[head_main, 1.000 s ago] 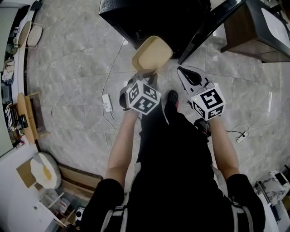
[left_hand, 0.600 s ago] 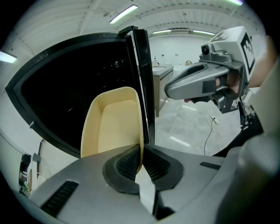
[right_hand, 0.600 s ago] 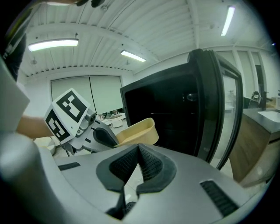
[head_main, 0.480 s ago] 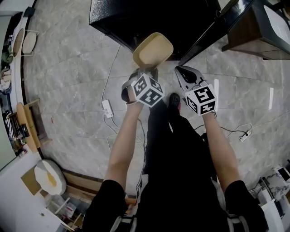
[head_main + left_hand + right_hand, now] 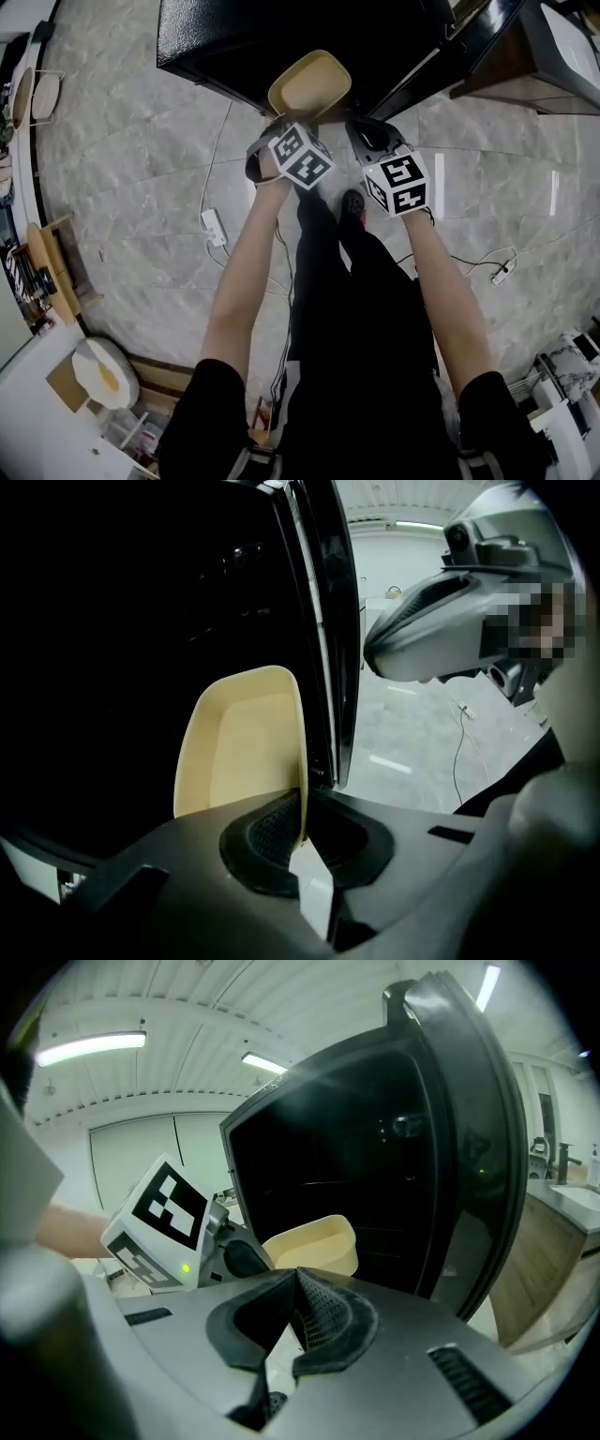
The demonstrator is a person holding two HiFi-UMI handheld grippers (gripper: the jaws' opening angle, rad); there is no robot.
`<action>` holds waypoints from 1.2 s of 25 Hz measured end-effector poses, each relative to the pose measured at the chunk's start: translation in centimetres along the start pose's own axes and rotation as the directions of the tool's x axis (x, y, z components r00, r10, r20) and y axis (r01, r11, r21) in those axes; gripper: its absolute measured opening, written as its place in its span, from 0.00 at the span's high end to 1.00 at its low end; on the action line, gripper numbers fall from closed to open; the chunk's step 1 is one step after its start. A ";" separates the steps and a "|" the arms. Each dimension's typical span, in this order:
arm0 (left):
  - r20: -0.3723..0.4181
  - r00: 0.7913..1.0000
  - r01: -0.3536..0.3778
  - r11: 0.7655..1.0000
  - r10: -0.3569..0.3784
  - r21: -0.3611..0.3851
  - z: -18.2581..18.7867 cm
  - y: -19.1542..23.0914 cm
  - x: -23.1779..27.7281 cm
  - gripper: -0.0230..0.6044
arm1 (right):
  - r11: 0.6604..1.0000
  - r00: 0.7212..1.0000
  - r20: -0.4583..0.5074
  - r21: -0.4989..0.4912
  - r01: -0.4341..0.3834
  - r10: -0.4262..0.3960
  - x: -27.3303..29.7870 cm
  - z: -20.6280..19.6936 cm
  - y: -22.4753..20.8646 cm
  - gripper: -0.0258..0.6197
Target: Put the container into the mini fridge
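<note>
Gleaming marble floor (image 5: 131, 178) — black mini fridge (image 5: 244, 37)

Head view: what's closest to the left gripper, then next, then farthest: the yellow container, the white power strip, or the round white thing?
1. The yellow container: held by the left gripper, just ahead.
2. The white power strip: on the floor, left side.
3. The round white thing: lower left corner, farthest.
</note>
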State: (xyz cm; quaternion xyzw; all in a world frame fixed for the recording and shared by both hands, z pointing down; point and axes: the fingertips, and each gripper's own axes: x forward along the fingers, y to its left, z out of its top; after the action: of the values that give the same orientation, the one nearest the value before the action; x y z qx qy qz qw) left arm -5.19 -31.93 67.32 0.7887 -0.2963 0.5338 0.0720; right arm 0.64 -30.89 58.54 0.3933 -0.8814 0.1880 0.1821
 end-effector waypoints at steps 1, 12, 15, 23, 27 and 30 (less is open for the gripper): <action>-0.010 1.000 0.000 1.000 0.000 0.008 0.0 0.4 0.6 0.90 | 1.000 1.000 -0.001 -0.002 0.006 -0.006 0.4 0.3 -0.2 0.93; -0.055 0.997 -0.054 0.994 0.059 0.092 1.5 6.2 5.9 0.90 | 0.998 0.999 -0.009 -0.031 0.052 -0.052 2.8 2.7 -2.4 0.93; -0.061 0.995 -0.068 0.992 0.075 0.107 1.8 7.4 7.1 0.90 | 0.998 0.998 -0.020 -0.032 0.061 -0.062 2.6 2.4 -2.6 0.93; -0.068 0.980 -0.169 0.965 0.186 0.202 2.8 9.9 10.0 0.90 | 0.997 0.996 -0.042 -0.020 0.078 -0.079 2.0 1.5 -3.3 0.93; -0.062 0.972 -0.206 0.948 0.227 0.242 3.1 10.4 11.4 0.90 | 0.996 0.995 -0.045 -0.009 0.084 -0.085 2.0 1.2 -3.4 0.93; -0.058 0.967 -0.229 0.942 0.250 0.243 3.3 11.0 11.8 0.90 | 0.997 0.996 -0.042 -0.008 0.083 -0.083 1.9 1.2 -3.4 0.93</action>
State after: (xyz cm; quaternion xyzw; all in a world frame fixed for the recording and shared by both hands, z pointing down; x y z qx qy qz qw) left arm -5.53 -46.96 74.18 0.7254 -0.3214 0.6041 -0.0741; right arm 1.83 -34.77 59.08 0.4251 -0.8607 0.1859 0.2094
